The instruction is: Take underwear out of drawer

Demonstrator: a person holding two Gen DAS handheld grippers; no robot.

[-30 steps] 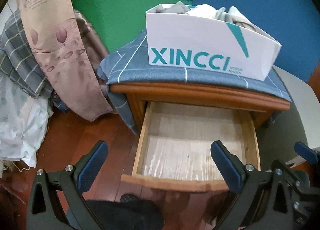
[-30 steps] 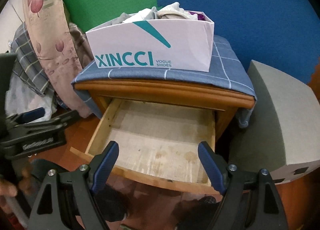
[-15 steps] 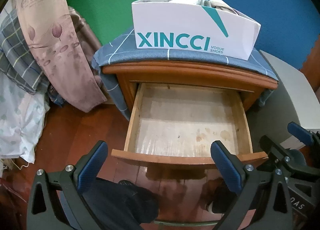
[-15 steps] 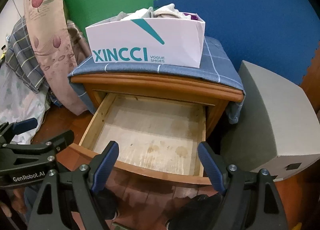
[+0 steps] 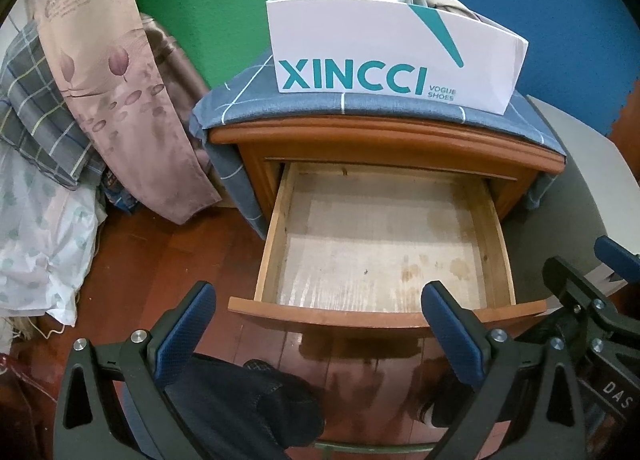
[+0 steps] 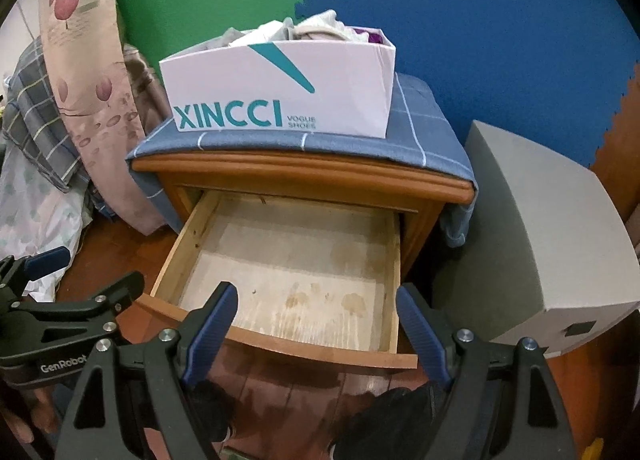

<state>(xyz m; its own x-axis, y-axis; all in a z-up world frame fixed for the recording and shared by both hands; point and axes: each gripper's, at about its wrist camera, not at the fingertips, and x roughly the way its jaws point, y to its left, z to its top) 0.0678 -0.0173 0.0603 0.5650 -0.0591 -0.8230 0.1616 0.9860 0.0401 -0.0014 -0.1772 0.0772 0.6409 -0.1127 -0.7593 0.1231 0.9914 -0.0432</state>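
Oddly, found no underwear in the open drawer (image 5: 384, 252); left gripper (image 5: 316, 324) and right gripper (image 6: 316, 320) both spread, pinching nothing; risked snagging the shoebox (image 6: 280, 88) garments instead.

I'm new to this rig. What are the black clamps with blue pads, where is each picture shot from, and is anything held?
No robot here: a person holds one clamp-like gripper in each hand, with a fisheye camera on each looking along its jaws. One picture shows the left gripper, the other the right gripper. Both stand open, holding nothing. Ahead is a wooden nightstand's pulled-out drawer, its bottom bare. On top, over a blue checked cloth, sits a white XINCCI shoe box stuffed with clothing.
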